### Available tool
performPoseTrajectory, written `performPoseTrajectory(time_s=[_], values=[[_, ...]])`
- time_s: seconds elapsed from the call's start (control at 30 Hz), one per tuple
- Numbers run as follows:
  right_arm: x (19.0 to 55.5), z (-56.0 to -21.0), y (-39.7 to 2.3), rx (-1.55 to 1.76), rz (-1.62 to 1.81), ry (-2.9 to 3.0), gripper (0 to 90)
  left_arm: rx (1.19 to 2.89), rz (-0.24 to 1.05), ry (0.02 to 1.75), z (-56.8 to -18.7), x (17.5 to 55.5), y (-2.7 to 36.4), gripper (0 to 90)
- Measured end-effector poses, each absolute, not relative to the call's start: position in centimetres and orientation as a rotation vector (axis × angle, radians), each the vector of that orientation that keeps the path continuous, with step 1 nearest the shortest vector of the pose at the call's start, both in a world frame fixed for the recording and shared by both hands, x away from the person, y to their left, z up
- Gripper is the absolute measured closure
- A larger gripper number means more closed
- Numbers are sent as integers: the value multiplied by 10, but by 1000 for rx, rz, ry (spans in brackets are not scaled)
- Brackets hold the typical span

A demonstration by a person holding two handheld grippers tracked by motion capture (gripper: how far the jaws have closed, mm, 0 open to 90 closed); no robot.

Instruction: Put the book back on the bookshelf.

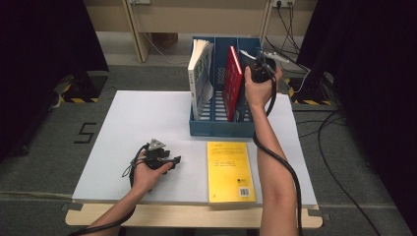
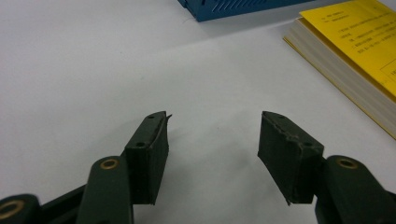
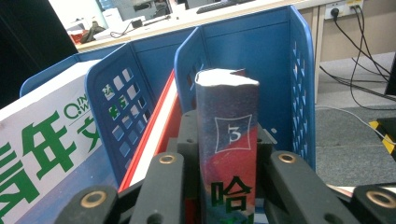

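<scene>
A blue three-slot file holder [image 1: 216, 129] stands at the back of the white table [image 1: 133, 123]. A white book with green print [image 1: 200, 73] leans in its left slot and a red book [image 1: 232, 81] in the middle slot. My right gripper [image 1: 253, 68] is shut on the spine of a dark blue and red book [image 3: 228, 154], held upright in the right slot [image 3: 280, 70]. A yellow book [image 1: 229, 171] lies flat in front of the holder. To its left my left gripper [image 2: 212, 126] rests low over the table, open, with nothing between its jaws.
The table's left half is bare white surface. Cables [image 1: 295, 29] run across the floor behind and to the right of the table. Dark curtains close in both sides. The yellow book's near edge reaches the table's front edge.
</scene>
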State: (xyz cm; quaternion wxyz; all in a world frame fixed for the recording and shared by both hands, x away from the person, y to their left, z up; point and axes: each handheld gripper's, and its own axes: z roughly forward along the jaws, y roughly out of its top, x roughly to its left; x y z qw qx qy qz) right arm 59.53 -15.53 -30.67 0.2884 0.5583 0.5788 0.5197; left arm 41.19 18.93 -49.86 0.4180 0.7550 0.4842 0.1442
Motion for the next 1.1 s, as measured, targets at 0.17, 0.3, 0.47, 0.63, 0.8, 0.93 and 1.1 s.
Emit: performPoseTrajectory(time_s=[0.17,0.3,0.47,0.63,0.8,0.93,1.1], values=[[594,-308,-153,1480,1388,1554,744,1895,360,1212,-499,411,190,422],[592,-308,-152,1470,1371,1570,738,1898,359,1212,-498,411,191,422],[588,-307,-151,1478,1363,1580,734,1894,361,1212,-499,410,190,421],[583,-307,-153,1487,1355,1584,728,1890,361,1216,-499,410,190,421],[577,-306,-157,1506,1338,1583,724,1899,363,1214,-497,410,191,421],[570,-306,-160,1503,1316,1605,723,1887,367,1212,-496,410,190,422],[564,-307,-161,1507,1298,1616,721,1890,370,1204,-494,411,189,423]])
